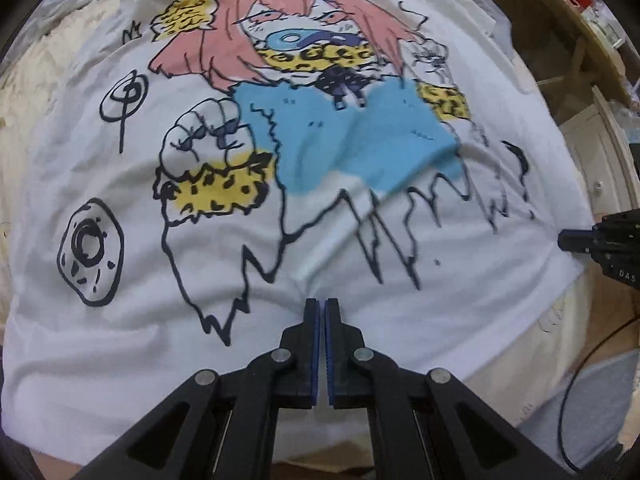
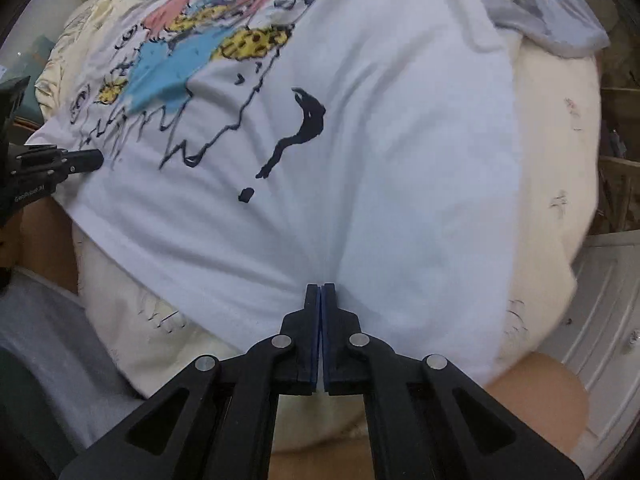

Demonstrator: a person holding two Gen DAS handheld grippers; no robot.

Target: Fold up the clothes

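One white t-shirt (image 1: 360,240), print side up, spread over a cream cloth (image 2: 552,184) that covers the surface under it; can't tell whether that surface is a bench or a bed. The print is one cartoon figure with pink hair, a blue body patch, and yellow spotted patches; four of those show in the left wrist view. Loose black marks beside the figure: one question mark (image 2: 288,140), one donut-like ring (image 1: 90,248), one swirl glyph (image 1: 124,100).

Two tongs. Left tongs (image 1: 322,304): blue pads pressed together, only a thin slit between them, tips pinching a small puckered ridge of the shirt near its lower hem. Right tongs (image 2: 321,288): same, pads closed on a pinch of shirt fabric just above the hem, creases fanning out from the tips. Each one also shows in the other's view, at the frame edge, with its tip touching the shirt.

One grey-blue garment (image 2: 560,28) lies crumpled past the shirt's far edge, touching the cream cloth. White paneled furniture (image 2: 608,312) stands off to the right. One black cable (image 1: 568,408) curves at the lower right of the left wrist view.
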